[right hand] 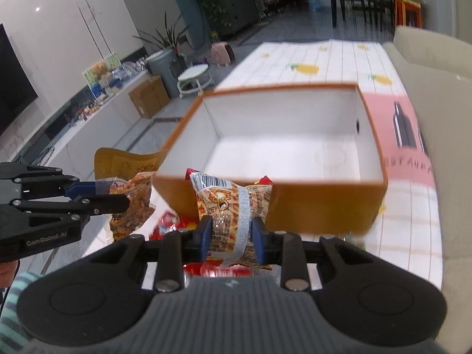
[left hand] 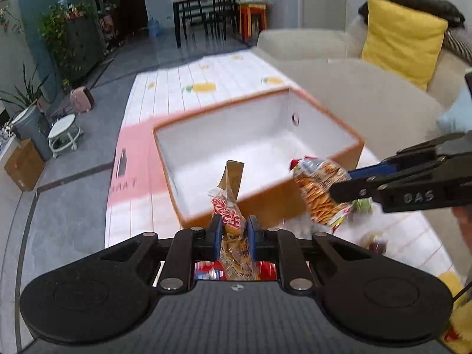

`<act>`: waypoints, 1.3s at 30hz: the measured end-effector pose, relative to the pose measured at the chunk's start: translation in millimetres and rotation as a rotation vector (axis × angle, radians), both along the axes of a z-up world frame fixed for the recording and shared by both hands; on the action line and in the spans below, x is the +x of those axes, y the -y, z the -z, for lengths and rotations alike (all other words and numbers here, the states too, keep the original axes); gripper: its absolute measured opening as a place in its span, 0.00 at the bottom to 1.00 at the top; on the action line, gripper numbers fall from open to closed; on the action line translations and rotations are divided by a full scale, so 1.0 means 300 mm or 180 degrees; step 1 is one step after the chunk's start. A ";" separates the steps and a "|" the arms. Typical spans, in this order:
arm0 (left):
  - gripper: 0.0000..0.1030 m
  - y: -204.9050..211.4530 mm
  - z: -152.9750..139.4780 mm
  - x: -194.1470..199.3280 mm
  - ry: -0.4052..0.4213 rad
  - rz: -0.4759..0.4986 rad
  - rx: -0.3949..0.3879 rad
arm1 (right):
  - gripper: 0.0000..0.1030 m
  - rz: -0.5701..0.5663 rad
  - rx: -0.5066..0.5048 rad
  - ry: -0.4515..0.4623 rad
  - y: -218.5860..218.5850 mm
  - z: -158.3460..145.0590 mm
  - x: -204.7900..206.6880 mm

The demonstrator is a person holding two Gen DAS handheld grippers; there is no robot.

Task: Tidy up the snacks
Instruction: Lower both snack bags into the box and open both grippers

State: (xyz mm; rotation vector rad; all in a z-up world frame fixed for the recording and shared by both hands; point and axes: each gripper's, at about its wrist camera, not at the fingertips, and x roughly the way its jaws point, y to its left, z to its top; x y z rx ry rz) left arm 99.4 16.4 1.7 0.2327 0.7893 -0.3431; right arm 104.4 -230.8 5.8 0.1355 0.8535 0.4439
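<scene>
Left gripper pinches a nut packet, long axis upright, its brown header card tipped toward the open orange box. Right gripper clamps a cracker packet, long axis pointing at the box, barcode end foremost. Both packets hang just before the box's near wall.

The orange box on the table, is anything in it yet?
Empty. The orange box shows only bare white floor and walls in both views.

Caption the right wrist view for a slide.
Right hand-held gripper holds a snack pack before the empty orange box; left hand-held gripper carries another bag.
</scene>
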 end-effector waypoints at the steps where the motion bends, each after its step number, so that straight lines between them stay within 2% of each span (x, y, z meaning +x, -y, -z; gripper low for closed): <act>1: 0.18 0.002 -0.016 0.014 0.0024 0.0003 -0.0031 | 0.26 -0.0006 0.0004 0.0037 -0.002 -0.013 0.011; 8: 0.18 0.038 -0.095 0.138 0.0157 0.0011 -0.0203 | 0.26 -0.0012 0.0012 0.0316 -0.034 -0.112 0.126; 10: 0.18 0.052 -0.092 0.191 0.0115 0.0010 -0.0217 | 0.26 0.0005 0.0009 0.0326 -0.049 -0.119 0.176; 14: 0.18 0.063 -0.046 0.295 -0.0130 -0.0074 -0.0261 | 0.25 0.0016 -0.0137 0.0292 -0.086 -0.094 0.276; 20: 0.18 0.074 0.061 0.424 -0.0552 -0.0170 -0.0198 | 0.25 -0.0014 -0.0379 0.0022 -0.128 0.017 0.410; 22: 0.18 0.081 0.099 0.459 -0.0648 -0.0199 -0.0099 | 0.25 -0.0085 -0.0429 -0.0099 -0.139 0.059 0.445; 29: 0.18 0.082 0.200 0.509 -0.0966 -0.0263 -0.0008 | 0.25 -0.0181 -0.0490 -0.0486 -0.169 0.179 0.524; 39: 0.19 0.065 0.276 0.525 -0.1189 -0.0391 -0.0013 | 0.27 -0.0162 -0.0438 -0.0853 -0.179 0.272 0.558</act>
